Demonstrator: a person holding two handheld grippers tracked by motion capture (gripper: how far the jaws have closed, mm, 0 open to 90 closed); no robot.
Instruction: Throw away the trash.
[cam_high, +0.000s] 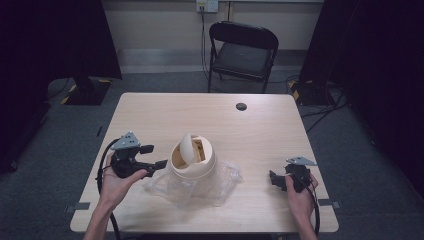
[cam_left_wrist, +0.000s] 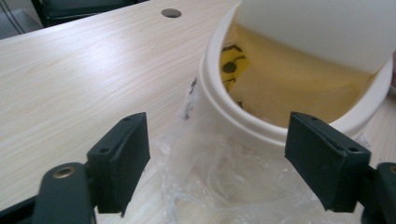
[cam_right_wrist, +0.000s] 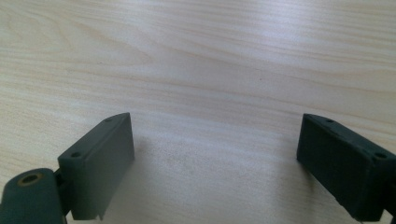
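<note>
A cream round container (cam_high: 194, 159) with a swing lid tipped up stands on a sheet of clear plastic (cam_high: 220, 185) near the table's middle front. My left gripper (cam_high: 156, 156) is open just to its left, jaws pointing at it. In the left gripper view the container's rim (cam_left_wrist: 243, 122) and the crumpled clear plastic (cam_left_wrist: 219, 177) lie between and beyond the spread jaws. My right gripper (cam_high: 273, 179) rests open near the table's front right, apart from the container; its view has bare wood (cam_right_wrist: 210, 93) between the jaws.
The wooden table (cam_high: 165, 110) has a dark round cable hole (cam_high: 241, 106) at the back. A black folding chair (cam_high: 242, 52) stands behind the table. Dark curtains and stands flank the sides.
</note>
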